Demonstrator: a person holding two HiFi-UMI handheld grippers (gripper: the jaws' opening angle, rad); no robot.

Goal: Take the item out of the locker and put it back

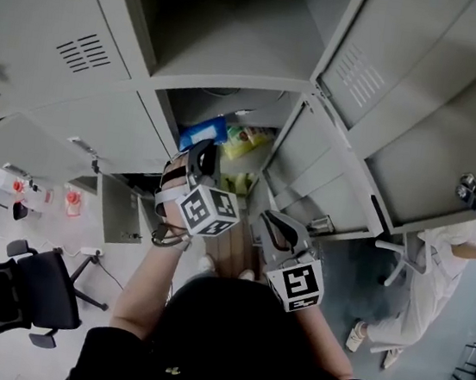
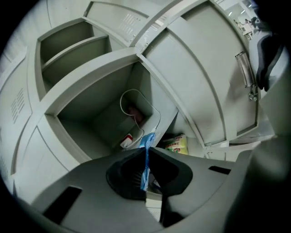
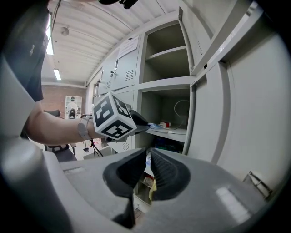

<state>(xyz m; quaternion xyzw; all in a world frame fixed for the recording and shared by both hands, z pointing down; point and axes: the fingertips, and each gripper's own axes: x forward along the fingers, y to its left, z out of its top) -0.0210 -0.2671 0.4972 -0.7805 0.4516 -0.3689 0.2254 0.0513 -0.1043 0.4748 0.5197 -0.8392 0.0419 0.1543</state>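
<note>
The left gripper has its jaws pressed together on a thin blue packet, pinching it edge-on so that its top pokes out above the tips. Packet and jaws are right at the front edge of the shelf of an open compartment in the grey locker. The arm that carries this gripper reaches in from the left, and its marker cube sits just outside the opening.

Deeper in the same compartment a white cable loops up against the back wall. A small red-and-white thing lies on the shelf near the front, close beside the packet. A yellow-green packet shows lower down, past the shelf's front edge. I cannot tell which compartment it lies in.

The right gripper hangs back below the shelf's height. Its jaws are drawn together with nothing between them. The opened door stands at the right edge of the compartment, just beside this gripper, and walls off that side. The left arm crosses in front of the right gripper on the other side.

An office chair stands on the floor well to the left of the locker. A person in white is on the right, apart from the open door.
</note>
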